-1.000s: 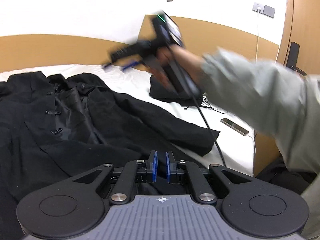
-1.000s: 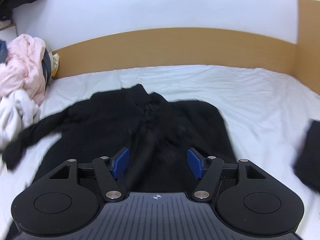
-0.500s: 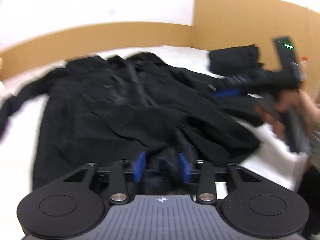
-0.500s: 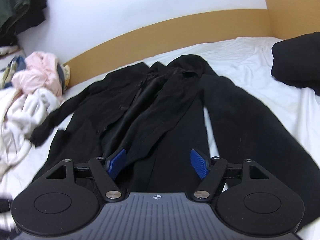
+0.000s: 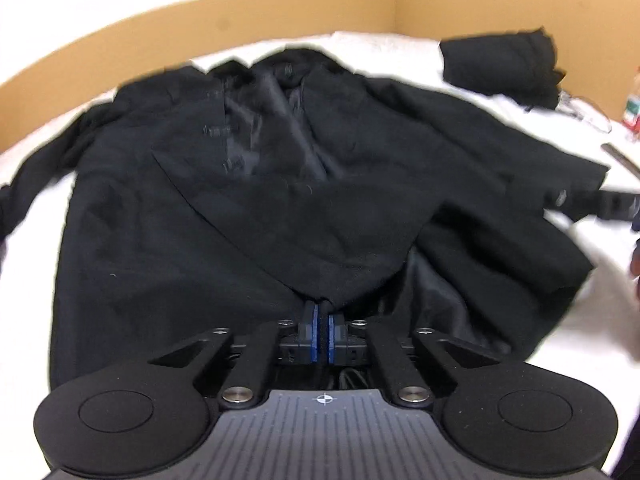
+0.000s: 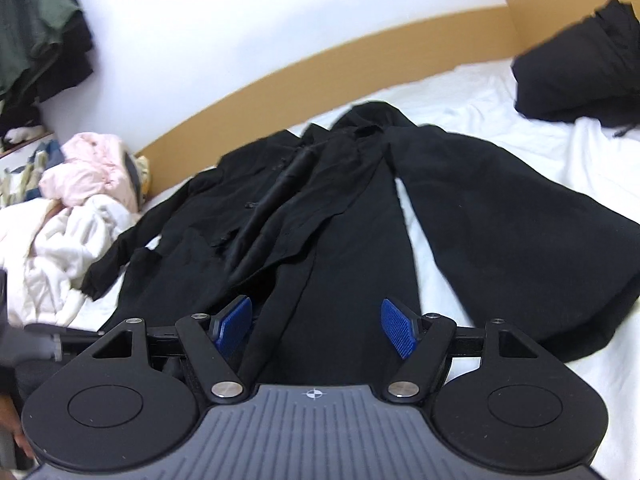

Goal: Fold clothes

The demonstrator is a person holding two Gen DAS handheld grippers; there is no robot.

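Note:
A long black coat (image 5: 248,216) lies spread open on the white bed sheet (image 5: 400,52), collar toward the headboard, sleeves out to both sides. My left gripper (image 5: 320,330) is at the coat's near hem, shut, with a fold of the black fabric bunched at its blue pads. My right gripper (image 6: 316,322) hovers low over the coat's (image 6: 340,248) lower right panel; it is open, and cloth lies beneath its jaws without touching the pads. The right gripper's black fingers (image 5: 592,200) show at the right edge of the left wrist view, by the coat's right sleeve.
A folded black garment (image 5: 500,68) sits at the bed's far right corner (image 6: 576,76). A heap of pink and white clothes (image 6: 80,200) lies left of the coat. A wooden headboard (image 6: 360,64) lines the far side. Dark clothes (image 6: 36,32) hang at upper left. A bottle (image 5: 632,112) stands far right.
The left gripper swung to face the coat, opened over its hem, then shut on the fabric. The right gripper dropped lower and shifted right along the coat, staying open.

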